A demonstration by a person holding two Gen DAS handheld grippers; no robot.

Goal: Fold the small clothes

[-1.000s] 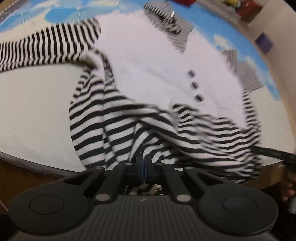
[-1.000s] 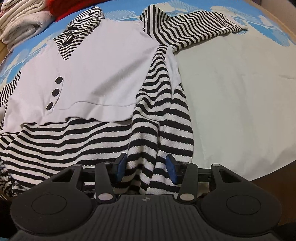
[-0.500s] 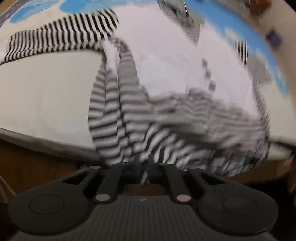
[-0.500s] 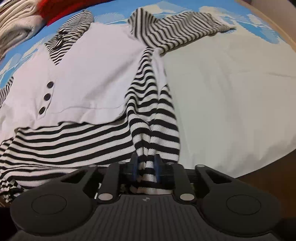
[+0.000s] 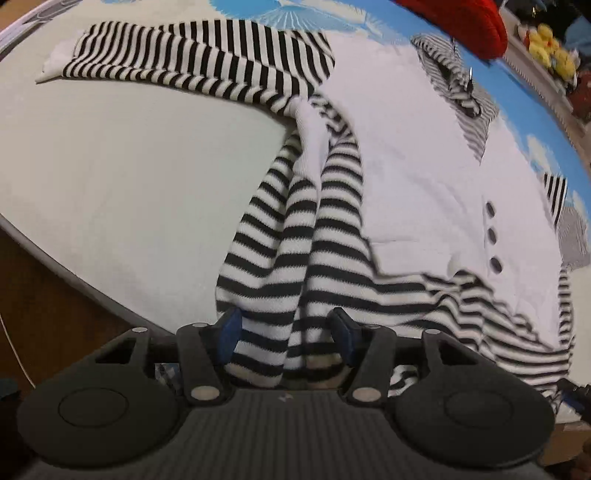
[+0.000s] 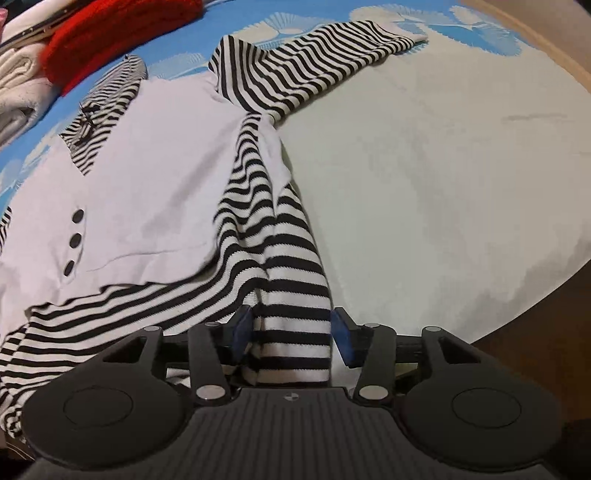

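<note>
A small sweater with a white front, three dark buttons and black-and-white striped sleeves, collar and hem lies spread on the table; it shows in the left wrist view (image 5: 406, 155) and the right wrist view (image 6: 155, 173). My left gripper (image 5: 286, 334) is open, its blue pads either side of a bunched striped hem fold at the table's near edge. My right gripper (image 6: 291, 334) is also open, with another striped fold of the hem between its pads. One striped sleeve (image 6: 317, 62) stretches out flat across the table.
The table has a pale cloth (image 6: 443, 166) with a blue patterned band at the back (image 5: 332, 14). A red knit garment (image 6: 110, 33) and folded white clothes (image 6: 18, 77) lie at the back. The brown table edge (image 5: 55, 302) is close below the grippers.
Both grippers were shut on the striped hem half a second ago and have opened. The left gripper has swung left along the hem, and the fabric lies slack between the pads.
</note>
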